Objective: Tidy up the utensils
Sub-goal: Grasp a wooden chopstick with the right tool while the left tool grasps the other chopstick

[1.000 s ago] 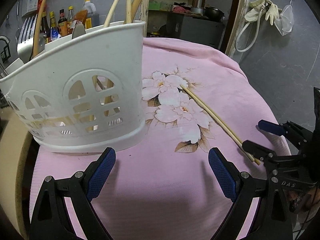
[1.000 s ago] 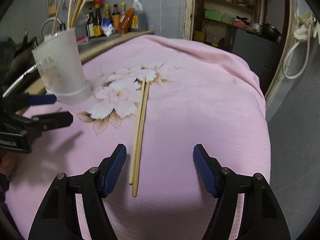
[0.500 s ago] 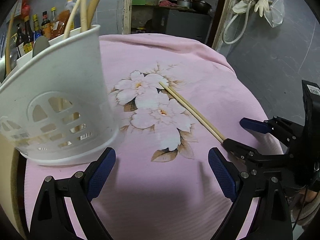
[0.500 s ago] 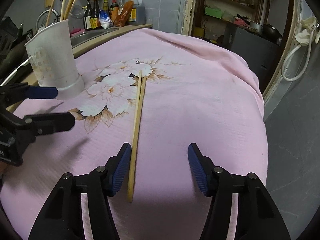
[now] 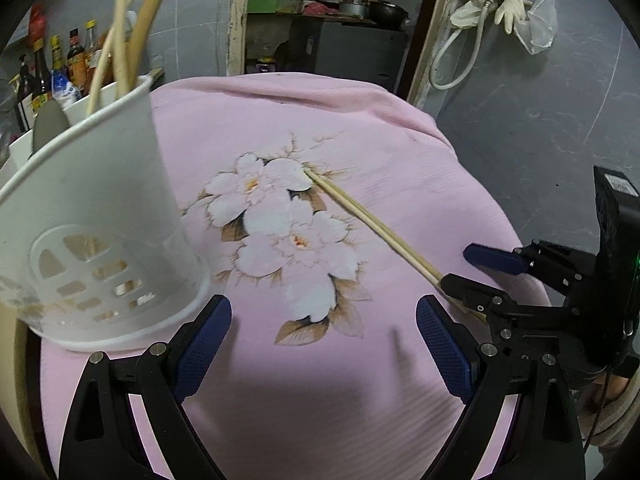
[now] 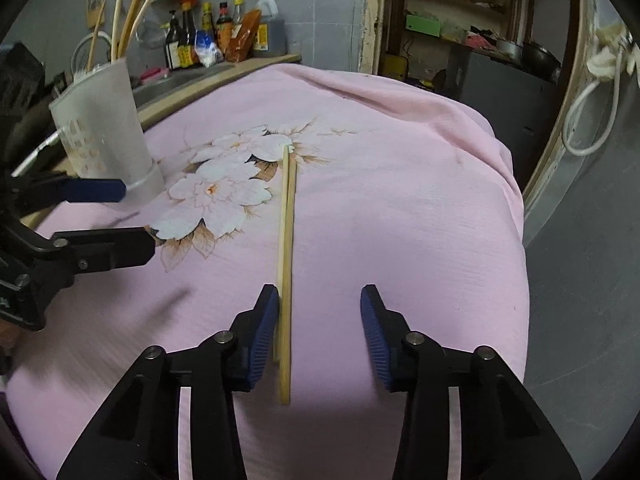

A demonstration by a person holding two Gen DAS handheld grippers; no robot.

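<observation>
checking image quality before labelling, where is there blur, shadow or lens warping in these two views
Left wrist view: the white utensil holder is motion-smeared, a dark shadow lies on the pink cloth near the left gripper, and the door frame bows. Right wrist view: the chopsticks look sharp, the cloth's lower left smears, the corners go black.

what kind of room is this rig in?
Most likely a home kitchen: sauce and oil bottles line a counter, pots sit on a back shelf, and a white utensil holder with chopsticks stands on a table under a pink floral cloth.
</observation>
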